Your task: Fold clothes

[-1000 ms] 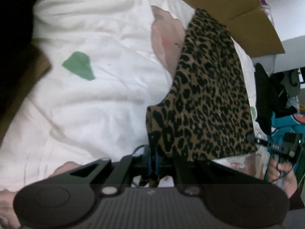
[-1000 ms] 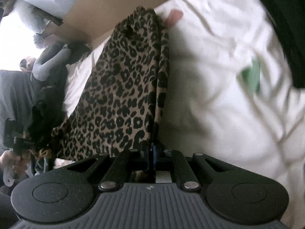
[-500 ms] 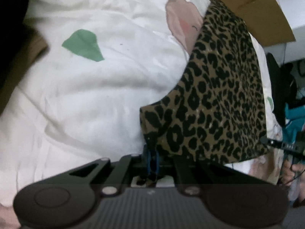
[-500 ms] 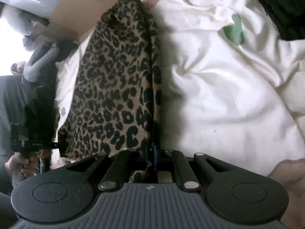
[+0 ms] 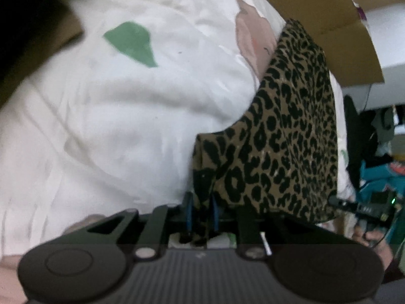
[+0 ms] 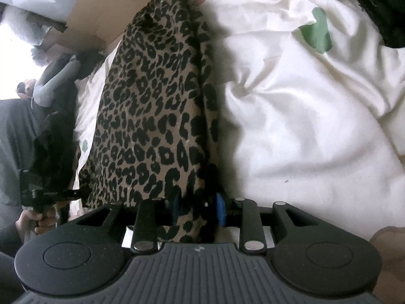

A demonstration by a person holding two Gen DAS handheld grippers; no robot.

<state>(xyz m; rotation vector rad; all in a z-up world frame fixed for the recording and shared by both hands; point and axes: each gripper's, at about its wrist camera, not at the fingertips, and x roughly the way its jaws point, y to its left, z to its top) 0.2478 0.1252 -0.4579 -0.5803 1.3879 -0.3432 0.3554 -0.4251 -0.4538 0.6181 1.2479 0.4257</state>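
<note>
1. A brown cloth with black leopard spots [image 5: 286, 136] lies stretched out on a big white bed sheet [image 5: 126, 116].
2. The left gripper [image 5: 201, 212] has its two blue-padded fingers [image 5: 188, 209] squeezed tight on one near corner of the spotted cloth.
3. The right gripper [image 6: 196, 209] has the other near corner between its blue pads [image 6: 219, 209]. The pads sit a bit apart, with a thick bunch of cloth filling the gap, so it is pinching the cloth too.
4. In the right wrist view, the cloth [image 6: 154, 106] runs away from the gripper up toward a flat brown cardboard sheet [image 6: 101, 7] at the far end of the bed.
5. The sheet has a green patch [image 5: 131, 43] and a pink patch [image 5: 249, 35] printed on it. The pink patch is just beside the far end of the cloth.
6. In the left wrist view, a hand [image 5: 369, 238] holds the other gripper at the right edge.
7. A dark pile of clothes [image 6: 53, 136] hangs beside the bed.
</note>
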